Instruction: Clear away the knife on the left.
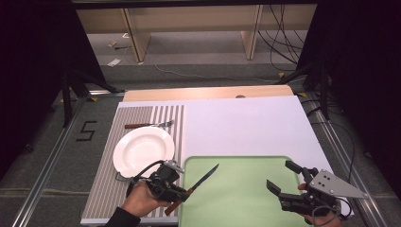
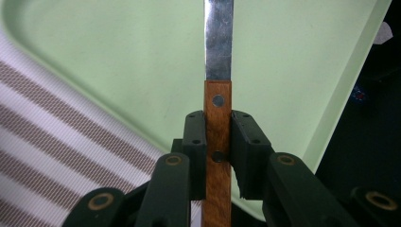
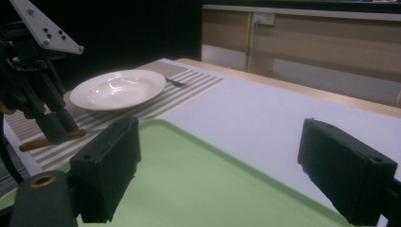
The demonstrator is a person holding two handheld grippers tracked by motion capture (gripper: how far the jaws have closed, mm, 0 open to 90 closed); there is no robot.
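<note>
Left gripper (image 1: 182, 193) clamps knife (image 1: 201, 182) by its wooden handle, blade raised over green tray (image 1: 246, 208); right gripper (image 1: 286, 182) hangs wide open, empty. Fork (image 1: 149, 125) already beyond plate (image 1: 143, 150); knife placement remains

Dim, soft overhead light leaves the surroundings black, with glare on the knife blade (image 2: 218, 40) and mild blur throughout.
</note>
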